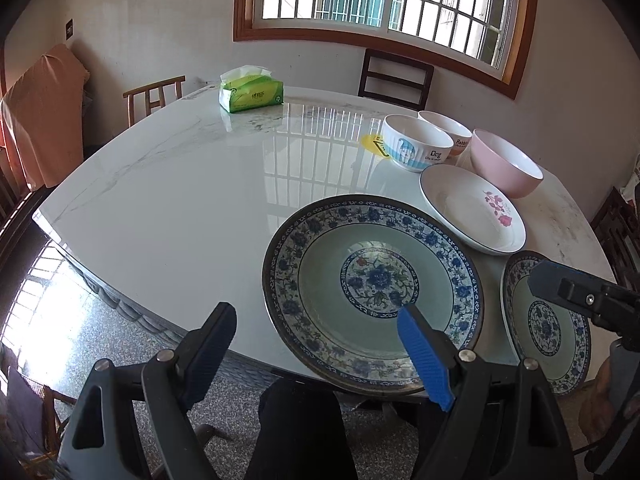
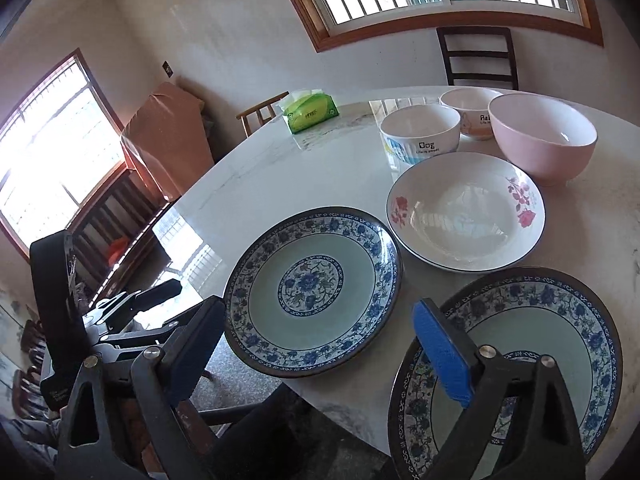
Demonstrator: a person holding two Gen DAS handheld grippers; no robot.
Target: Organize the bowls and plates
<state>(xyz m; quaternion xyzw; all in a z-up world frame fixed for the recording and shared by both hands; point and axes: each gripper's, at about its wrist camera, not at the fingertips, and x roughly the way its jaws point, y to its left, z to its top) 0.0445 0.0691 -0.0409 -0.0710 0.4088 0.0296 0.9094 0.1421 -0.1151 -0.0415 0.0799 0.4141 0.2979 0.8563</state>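
a white marble table (image 1: 160,200) holds, left to right, a green tissue pack (image 1: 251,95), a blue-patterned plate (image 1: 372,292) overhanging the near edge, a second blue-patterned plate (image 2: 516,356), a white floral plate (image 2: 466,210), and three bowls (image 2: 542,136) behind. left gripper (image 1: 316,344) spread wide, empty, one finger above the first plate. right gripper (image 2: 320,344) also released, grasping nothing. risk: a nudge on the overhanging rim could tip that plate to the floor.
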